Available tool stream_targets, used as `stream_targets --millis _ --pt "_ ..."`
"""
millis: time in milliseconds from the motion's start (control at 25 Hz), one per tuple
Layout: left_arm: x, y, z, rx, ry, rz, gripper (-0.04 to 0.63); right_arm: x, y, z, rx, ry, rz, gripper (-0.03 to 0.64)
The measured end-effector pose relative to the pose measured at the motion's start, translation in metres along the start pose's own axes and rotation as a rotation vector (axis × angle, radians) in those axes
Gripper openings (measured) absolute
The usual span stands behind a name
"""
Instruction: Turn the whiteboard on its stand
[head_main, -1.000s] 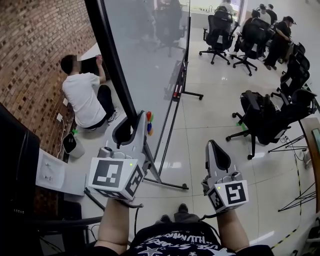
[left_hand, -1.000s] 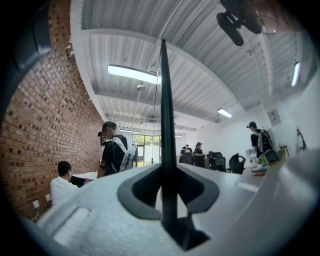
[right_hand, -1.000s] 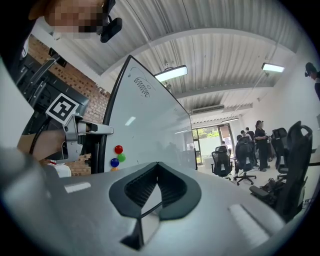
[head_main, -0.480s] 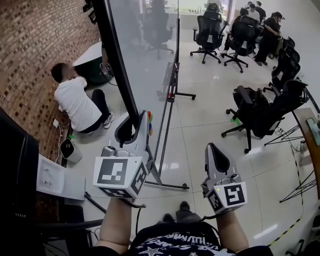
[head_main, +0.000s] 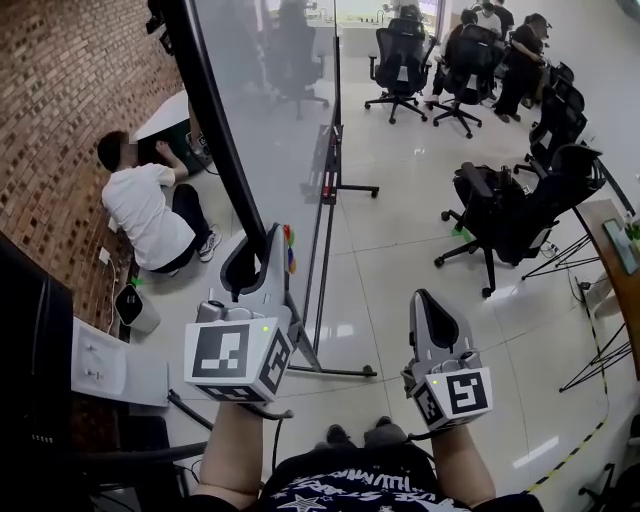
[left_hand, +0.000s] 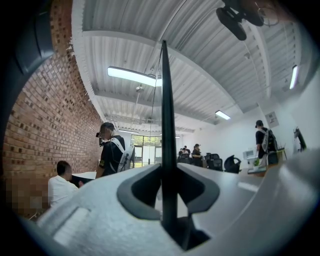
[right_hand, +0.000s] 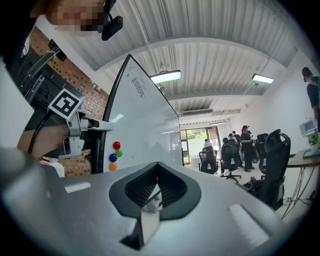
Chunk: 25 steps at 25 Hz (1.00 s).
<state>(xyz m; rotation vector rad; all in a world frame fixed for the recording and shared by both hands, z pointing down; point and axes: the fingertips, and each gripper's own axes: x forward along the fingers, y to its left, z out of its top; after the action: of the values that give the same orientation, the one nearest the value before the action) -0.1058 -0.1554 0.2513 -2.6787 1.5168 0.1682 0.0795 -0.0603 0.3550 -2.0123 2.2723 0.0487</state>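
Swung leftward since before, the whiteboard (head_main: 270, 110) runs toward 12 o'clock over glossy floor (head_main: 400, 250); brick wall (head_main: 70, 90) at 9 o'clock. Left gripper (head_main: 275, 240) clamps its black edge; right gripper (head_main: 422, 298) closed, empty.

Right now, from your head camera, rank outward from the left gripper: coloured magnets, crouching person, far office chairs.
1. Coloured magnets, on the whiteboard beside the left gripper.
2. Crouching person, left, by the brick wall.
3. Far office chairs, top.
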Motion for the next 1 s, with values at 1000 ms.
stream_targets --millis 1000 --pt "-0.05 -0.019 0.017 -0.013 -0.001 0.086 0.072 -0.037 -0.041 0.011 0.029 0.015 0.146 0.008"
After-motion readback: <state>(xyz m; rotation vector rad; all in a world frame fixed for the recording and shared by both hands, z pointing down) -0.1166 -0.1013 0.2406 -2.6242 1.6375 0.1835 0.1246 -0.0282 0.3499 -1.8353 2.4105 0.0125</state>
